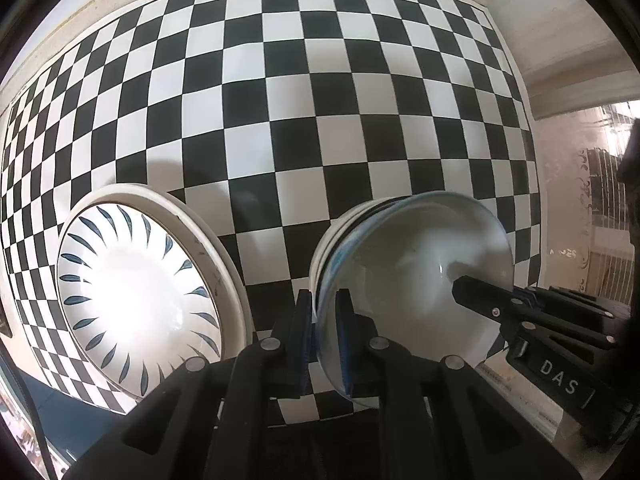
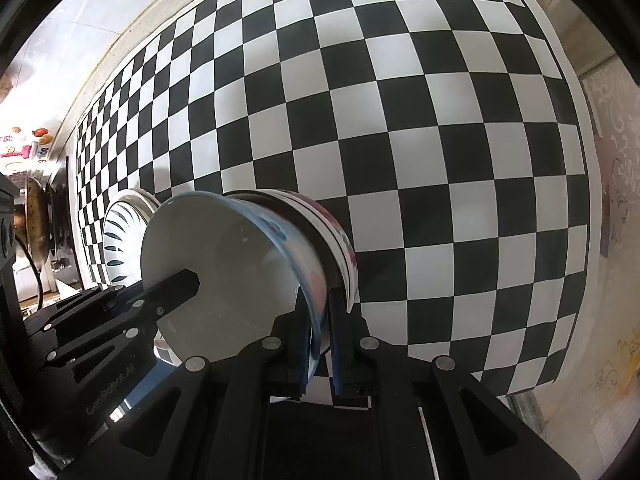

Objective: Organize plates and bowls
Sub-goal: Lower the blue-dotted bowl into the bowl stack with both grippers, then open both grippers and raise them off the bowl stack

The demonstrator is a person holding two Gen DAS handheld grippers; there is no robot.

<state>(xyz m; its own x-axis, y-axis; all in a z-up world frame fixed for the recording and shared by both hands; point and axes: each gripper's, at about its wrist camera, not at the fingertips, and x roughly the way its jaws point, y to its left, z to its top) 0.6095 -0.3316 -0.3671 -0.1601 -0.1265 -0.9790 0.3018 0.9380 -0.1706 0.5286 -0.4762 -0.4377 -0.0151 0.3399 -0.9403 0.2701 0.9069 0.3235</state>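
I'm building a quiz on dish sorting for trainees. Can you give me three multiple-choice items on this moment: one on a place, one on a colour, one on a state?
1. Where is the leaf-patterned plate, seen from the left wrist?
A. left of the held bowl
B. inside the held bowl
C. right of the held bowl

2. What colour are the plate's leaf marks?
A. red
B. dark blue
C. yellow

3. How is the glass bowl held?
A. by no gripper
B. by one gripper only
C. by both, on opposite rim sides

Answers:
1 A, the plate lies apart on the checkered mat, to the left.
2 B, dark blue strokes ring it.
3 C, the left gripper and right gripper each pinch the rim.
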